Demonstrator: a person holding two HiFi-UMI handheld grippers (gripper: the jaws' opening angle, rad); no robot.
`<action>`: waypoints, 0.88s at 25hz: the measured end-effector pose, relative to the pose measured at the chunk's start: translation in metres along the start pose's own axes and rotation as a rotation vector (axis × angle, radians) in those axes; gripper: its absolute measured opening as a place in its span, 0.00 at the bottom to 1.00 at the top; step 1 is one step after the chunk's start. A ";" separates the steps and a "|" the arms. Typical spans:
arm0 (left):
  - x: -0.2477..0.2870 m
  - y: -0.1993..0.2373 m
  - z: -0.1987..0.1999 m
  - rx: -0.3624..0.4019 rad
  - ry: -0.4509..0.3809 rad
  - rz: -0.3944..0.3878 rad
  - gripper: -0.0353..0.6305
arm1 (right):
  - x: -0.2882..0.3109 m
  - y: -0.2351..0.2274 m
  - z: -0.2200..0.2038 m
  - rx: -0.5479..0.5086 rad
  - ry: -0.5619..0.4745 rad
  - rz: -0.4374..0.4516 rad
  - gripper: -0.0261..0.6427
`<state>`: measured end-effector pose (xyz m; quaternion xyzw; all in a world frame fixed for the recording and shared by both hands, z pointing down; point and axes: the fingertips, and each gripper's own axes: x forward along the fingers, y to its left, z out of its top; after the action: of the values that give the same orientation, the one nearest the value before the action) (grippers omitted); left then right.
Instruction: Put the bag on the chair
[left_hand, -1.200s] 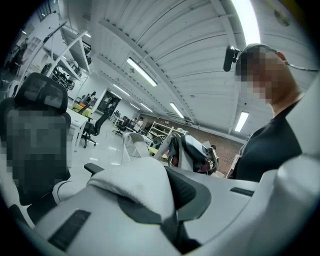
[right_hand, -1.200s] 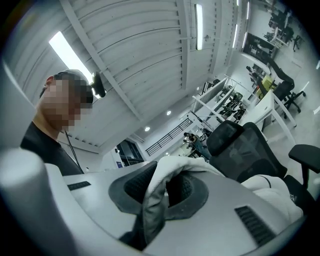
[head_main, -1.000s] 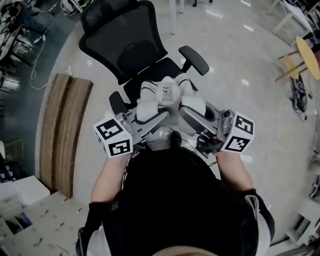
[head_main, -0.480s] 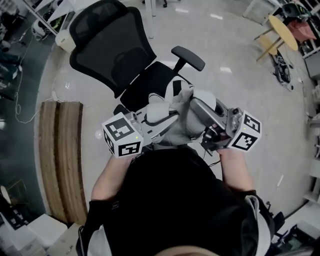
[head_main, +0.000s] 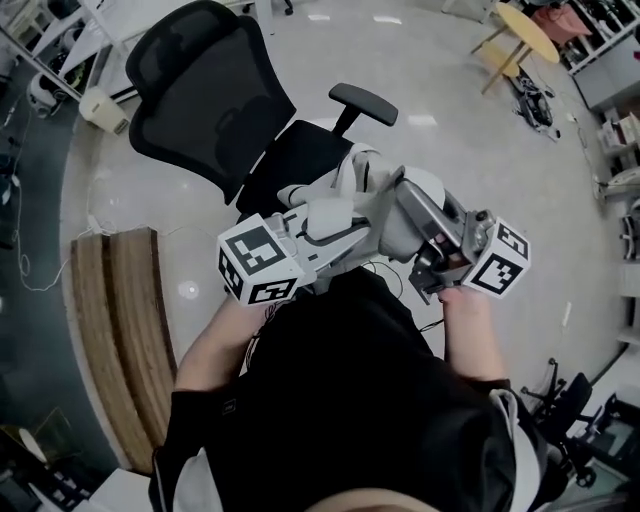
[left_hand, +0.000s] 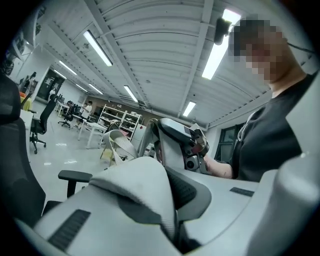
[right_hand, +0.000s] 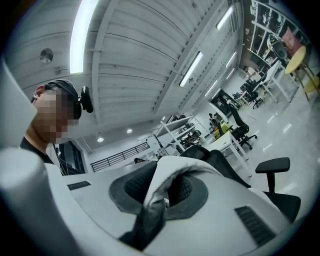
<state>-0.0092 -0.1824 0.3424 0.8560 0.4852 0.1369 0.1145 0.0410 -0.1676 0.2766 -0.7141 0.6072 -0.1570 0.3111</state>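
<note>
The bag (head_main: 365, 195), pale grey and white, hangs in the air at the near edge of the chair (head_main: 215, 95), over the front of its black seat and just short of the mesh back. Whether it touches the seat, the head view does not tell.

Both tools have it. The left gripper (left_hand: 172, 215) is clamped tight on a fold of the bag's grey fabric (left_hand: 140, 185), its jaws pressed together with the cloth bunched between them. The right gripper (right_hand: 150, 207) pinches another fold (right_hand: 170, 177), the white hem curling up out of its jaws. In the head view the left gripper (head_main: 325, 215) reaches in from the side of the chair's back, and the right gripper (head_main: 405, 200) comes in from the side of the raised armrest (head_main: 362, 103). The bag is stretched between them.

The person (head_main: 350, 400), in a black top, stands right up against the front of the chair. Wooden planks (head_main: 110, 330) lie on the floor (head_main: 450, 130) beside the chair, on the side away from that armrest. A yellow table (head_main: 525, 30) stands well apart from the chair, beyond the armrest.
</note>
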 end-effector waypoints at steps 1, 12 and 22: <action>0.001 0.003 0.001 -0.010 -0.006 0.001 0.09 | 0.000 -0.001 0.001 -0.003 0.002 0.000 0.13; 0.049 0.102 0.018 -0.141 -0.022 0.054 0.09 | 0.022 -0.090 0.040 0.030 0.063 -0.003 0.13; 0.040 0.189 0.004 -0.256 -0.053 0.165 0.09 | 0.069 -0.151 0.023 0.098 0.206 0.051 0.13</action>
<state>0.1624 -0.2433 0.4058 0.8747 0.3888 0.1838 0.2236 0.1853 -0.2178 0.3445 -0.6625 0.6454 -0.2511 0.2855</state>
